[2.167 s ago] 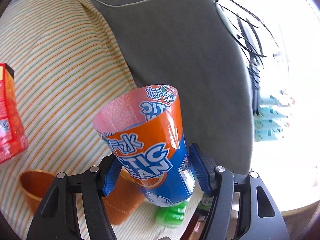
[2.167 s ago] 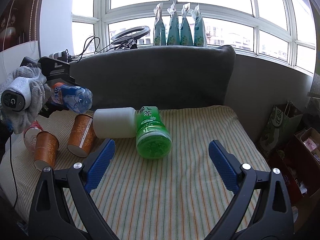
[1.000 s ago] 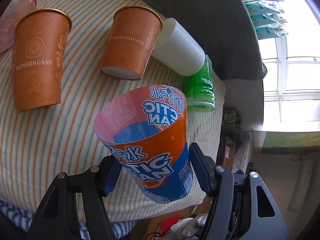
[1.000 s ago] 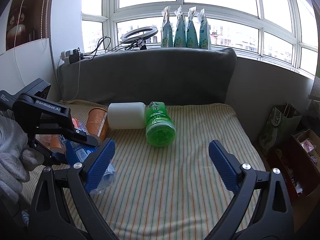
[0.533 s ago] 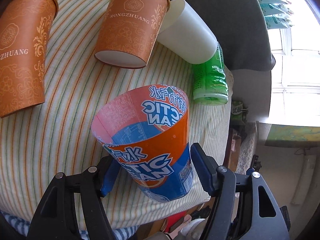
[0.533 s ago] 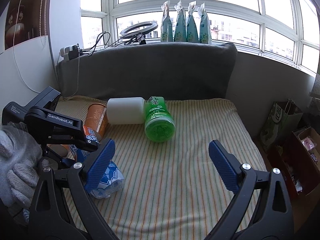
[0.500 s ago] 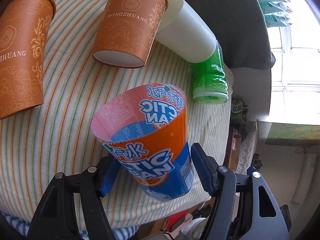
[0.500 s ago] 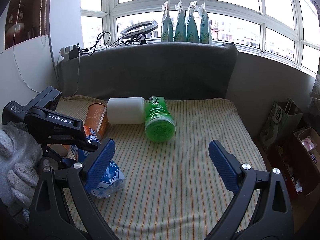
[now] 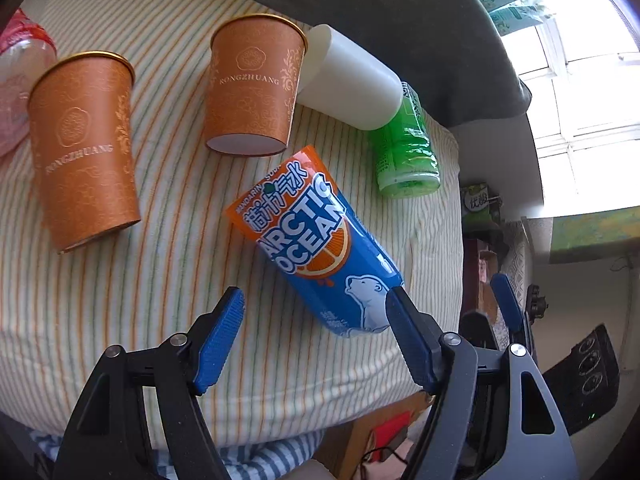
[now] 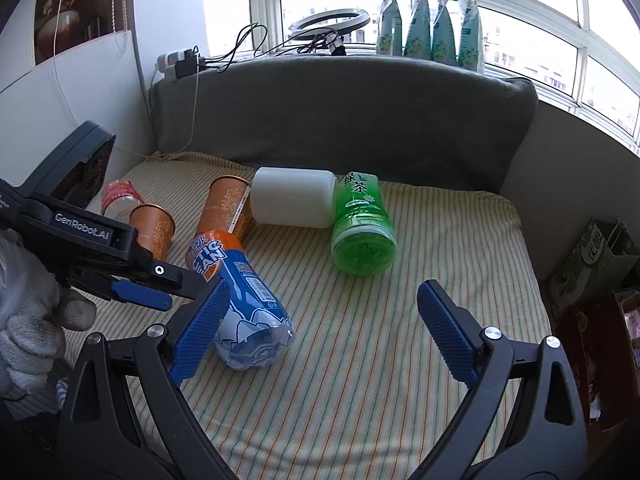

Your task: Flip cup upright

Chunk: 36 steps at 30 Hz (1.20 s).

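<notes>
The blue and orange Arctic Ocean cup [image 9: 320, 256] lies on its side on the striped cushion [image 9: 120, 300], free of any grip; it also shows in the right wrist view [image 10: 240, 300]. My left gripper [image 9: 316, 332] is open just above and behind it, the right finger near the cup's base. Two orange paper cups [image 9: 86, 140] [image 9: 252, 88], a white cup [image 9: 348, 80] and a green cup [image 9: 404, 148] also lie on their sides. My right gripper [image 10: 320, 328] is open and empty over the cushion's front.
A grey backrest [image 10: 340, 120] runs behind the cushion [image 10: 400, 360]. A red-labelled clear bottle [image 9: 20, 76] lies at the far left. Bags and boxes [image 10: 592, 280] stand on the floor to the right. Cables and a ring light [image 10: 328, 20] sit on the sill.
My left gripper opened and let go of the Arctic Ocean cup. The cup, held mouth-up before, now lies tipped over on the cushion. The right gripper stayed still.
</notes>
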### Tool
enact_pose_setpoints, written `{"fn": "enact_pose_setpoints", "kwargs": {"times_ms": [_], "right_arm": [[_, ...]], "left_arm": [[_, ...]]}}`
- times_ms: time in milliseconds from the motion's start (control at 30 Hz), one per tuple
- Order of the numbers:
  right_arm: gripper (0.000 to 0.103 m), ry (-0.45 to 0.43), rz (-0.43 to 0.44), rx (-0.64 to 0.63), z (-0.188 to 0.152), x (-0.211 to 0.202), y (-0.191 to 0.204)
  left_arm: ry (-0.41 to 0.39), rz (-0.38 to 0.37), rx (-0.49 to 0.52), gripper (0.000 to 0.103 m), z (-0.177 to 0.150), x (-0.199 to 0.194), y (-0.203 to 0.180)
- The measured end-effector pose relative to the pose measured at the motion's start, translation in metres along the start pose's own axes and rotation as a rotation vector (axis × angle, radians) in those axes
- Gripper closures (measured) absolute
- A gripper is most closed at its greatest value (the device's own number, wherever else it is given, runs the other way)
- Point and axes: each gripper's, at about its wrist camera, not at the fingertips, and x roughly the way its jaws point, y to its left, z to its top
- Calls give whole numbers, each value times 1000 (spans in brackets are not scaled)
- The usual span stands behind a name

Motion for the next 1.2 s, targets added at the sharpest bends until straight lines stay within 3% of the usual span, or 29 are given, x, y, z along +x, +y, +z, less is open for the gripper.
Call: {"fn": "enact_pose_setpoints", "kwargs": {"times_ms": [167,400,733,933,1067,1200], "right_arm": [[6,80,63,-152,15,20,19],[7,273,203,-320,34,66,50],[7,489,272,-498,43,125,101],[13,601,299,-516,49,156,119],[36,659,279,-514,50,172,123],[38,650,273,-495,52,173,122]], "left_arm": [[-85,40,96,30,-18,-33,10],[-186,157,160,30,-43,-66,47],[-182,239,142,30,-68,-73,91],[-215,232,125,30,-71,-81,100],[-230,224,118,30,-70,-85,102],[-235,219,108,30,-69,-89,108]]}}
